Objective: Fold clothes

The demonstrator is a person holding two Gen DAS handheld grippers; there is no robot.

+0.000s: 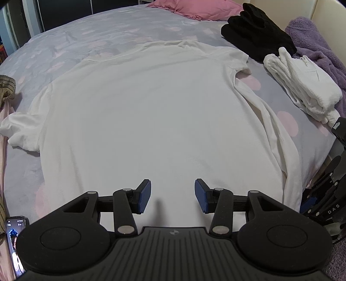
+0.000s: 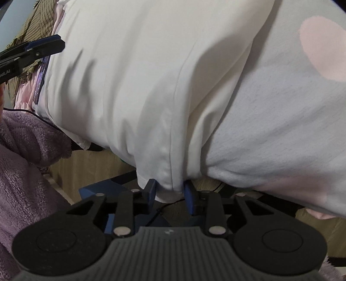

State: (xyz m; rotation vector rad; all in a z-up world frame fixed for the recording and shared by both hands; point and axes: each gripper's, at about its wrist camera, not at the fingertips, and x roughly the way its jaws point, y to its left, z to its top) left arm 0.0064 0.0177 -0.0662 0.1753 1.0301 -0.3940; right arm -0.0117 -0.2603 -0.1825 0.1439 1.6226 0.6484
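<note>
A white T-shirt (image 1: 151, 112) lies spread flat on the bed, neck away from me, both sleeves out. My left gripper (image 1: 173, 188) hovers over its near hem, open, with nothing between the blue pads. In the right wrist view the shirt's side seam and hem corner (image 2: 170, 168) hang over the bed's edge. My right gripper (image 2: 169, 193) is open, one blue pad on each side of that corner. The cloth fills the gap without looking squeezed. The left gripper (image 2: 32, 51) shows at the upper left of that view.
Folded white clothes (image 1: 302, 86) and a black pile (image 1: 257, 32) sit at the bed's right side by a purple fleece blanket (image 1: 313, 43). A pink pillow (image 1: 194, 8) lies at the head. A phone (image 1: 15, 244) rests at the near left. A striped garment (image 1: 6, 86) lies left.
</note>
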